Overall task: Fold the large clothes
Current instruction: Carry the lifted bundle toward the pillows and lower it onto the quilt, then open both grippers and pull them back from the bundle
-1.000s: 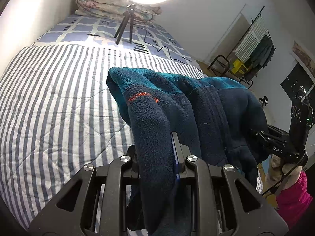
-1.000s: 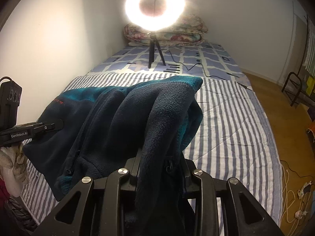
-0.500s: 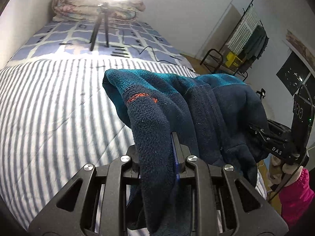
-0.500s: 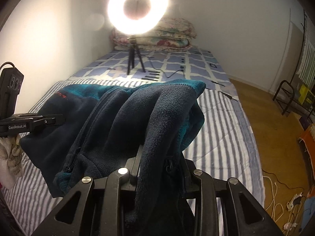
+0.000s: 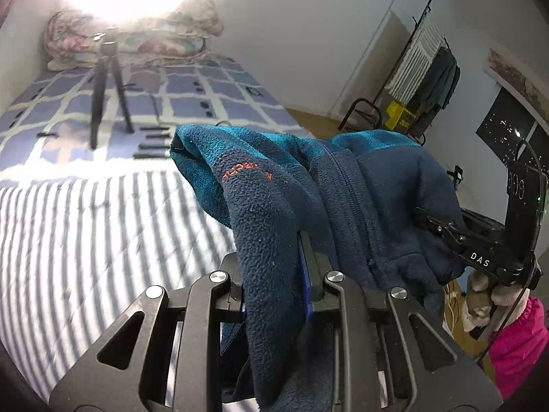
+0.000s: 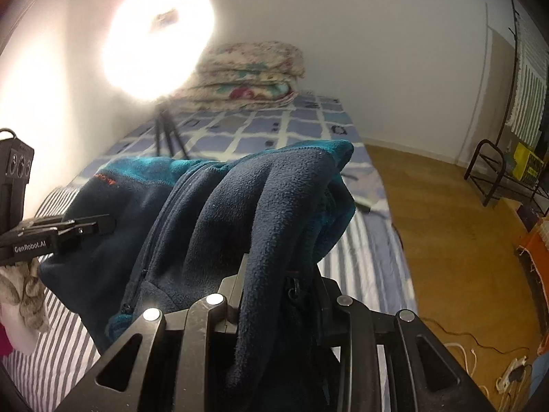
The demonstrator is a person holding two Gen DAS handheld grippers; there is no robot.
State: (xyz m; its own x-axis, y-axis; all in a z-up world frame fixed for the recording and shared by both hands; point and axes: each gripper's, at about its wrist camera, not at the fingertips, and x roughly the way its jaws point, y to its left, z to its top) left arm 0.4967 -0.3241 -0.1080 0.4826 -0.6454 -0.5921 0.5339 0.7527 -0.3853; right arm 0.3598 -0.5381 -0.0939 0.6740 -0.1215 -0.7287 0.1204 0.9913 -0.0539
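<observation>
Left jaws: the left gripper point(image 5: 274, 267) is clamped on a thick fold of the fleece jacket point(image 5: 308, 199), cloth bulging out between its closed fingers.
Right jaws: the right gripper point(image 6: 274, 281) is closed too, pinching another fold of the same jacket beside a zip pull.
Jacket: navy with teal upper panels and a small orange logo point(image 5: 245, 171) — it hangs slung between the two grippers, raised above the striped bedcover point(image 5: 85, 233), with its lower edge drooping towards the bed.
Left of scene: a ring light point(image 6: 156, 43) on a tripod point(image 5: 108, 86) stands on the checked blue bedding, glare washing out its centre.
Middle: folded floral quilts point(image 6: 247, 75) are stacked at the head of the bed against the wall.
Right: wooden floor point(image 6: 446, 223) — and a clothes rack point(image 5: 425, 65) with garments near the wall.
</observation>
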